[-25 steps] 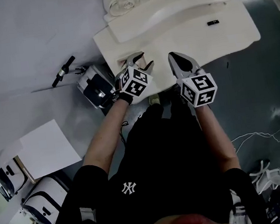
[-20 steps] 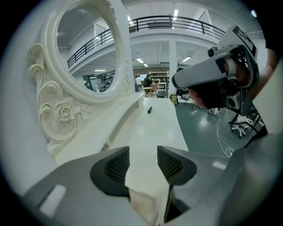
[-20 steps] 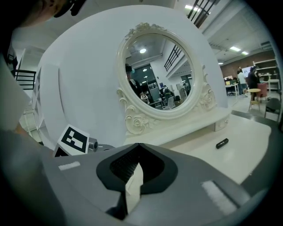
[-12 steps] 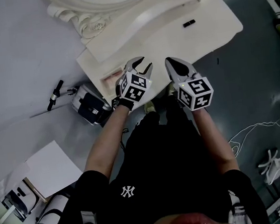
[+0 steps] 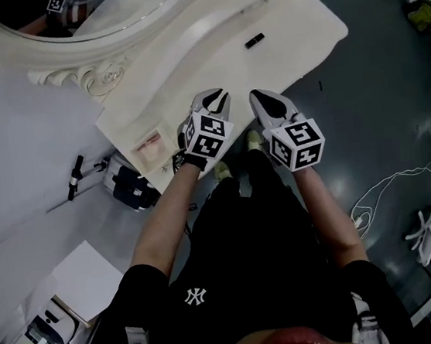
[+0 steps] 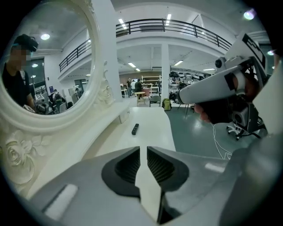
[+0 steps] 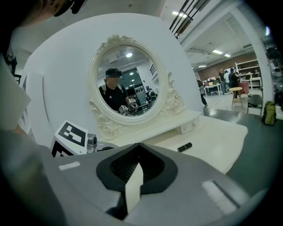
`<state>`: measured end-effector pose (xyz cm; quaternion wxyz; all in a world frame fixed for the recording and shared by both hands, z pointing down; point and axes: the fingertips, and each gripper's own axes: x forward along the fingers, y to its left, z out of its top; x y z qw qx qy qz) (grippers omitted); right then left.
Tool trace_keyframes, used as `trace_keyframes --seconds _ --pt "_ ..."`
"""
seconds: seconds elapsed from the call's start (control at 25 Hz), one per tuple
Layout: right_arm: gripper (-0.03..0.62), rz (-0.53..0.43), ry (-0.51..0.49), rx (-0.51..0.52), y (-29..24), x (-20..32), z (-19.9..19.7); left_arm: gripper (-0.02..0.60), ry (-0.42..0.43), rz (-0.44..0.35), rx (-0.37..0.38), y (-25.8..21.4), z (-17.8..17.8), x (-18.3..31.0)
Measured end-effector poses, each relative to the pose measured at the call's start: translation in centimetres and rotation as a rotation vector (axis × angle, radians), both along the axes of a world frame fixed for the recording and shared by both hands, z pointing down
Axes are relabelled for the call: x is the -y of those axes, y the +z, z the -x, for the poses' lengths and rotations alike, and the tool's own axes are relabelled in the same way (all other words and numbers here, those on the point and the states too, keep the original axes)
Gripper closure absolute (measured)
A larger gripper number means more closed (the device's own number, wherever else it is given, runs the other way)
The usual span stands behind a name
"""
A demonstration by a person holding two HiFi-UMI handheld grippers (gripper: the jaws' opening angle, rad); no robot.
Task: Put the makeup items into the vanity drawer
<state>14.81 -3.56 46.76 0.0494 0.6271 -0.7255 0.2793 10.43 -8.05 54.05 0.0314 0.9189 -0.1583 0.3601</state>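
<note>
vs 0.5 s ago: left claw (image 5: pixel 215 101) is gaping less, more of the mirror (image 5: pixel 103 17) is showing | left claw is hanging barely parted, empty; right claw (image 5: pixel 265 100) is clenching on nothing | black makeup tube (image 5: pixel 254 41) is lying far ahead on the worktop (image 5: pixel 208 51), untouched | open drawer (image 5: pixel 148 143) is sitting left of the left claw

Head view: from above, looking steeply down, well off. Bench (image 5: pixel 290 18) upper centre, mirror (image 5: pixel 95 18) upper left.
Left gripper view: low, close over bench (image 6: pixel 152 128), looking along it. Mirror (image 6: pixel 40 66) fills left.
Right gripper view: faces mirror (image 7: pixel 128 84) across bench (image 7: pixel 216 137).
All three share bench, mirror and small dark item (image 5: pixel 254 41) (image 6: pixel 135 129) (image 7: pixel 184 147), possibly lipstick.
</note>
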Motion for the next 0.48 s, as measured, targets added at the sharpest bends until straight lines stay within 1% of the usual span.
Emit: trace_keyframes --seconds 0.24,0.48 --pt "0.569 0.009 0.032 0.016 0.7 0.1 -5.1 0.537 0.037 0.0 0.0 0.4 -6.0 0.3" --pt "0.569 0.017 0.043 0.034 2.1 1.5 -8.9 0.538 0.057 -0.006 0.016 1.4 -10.8 1.9"
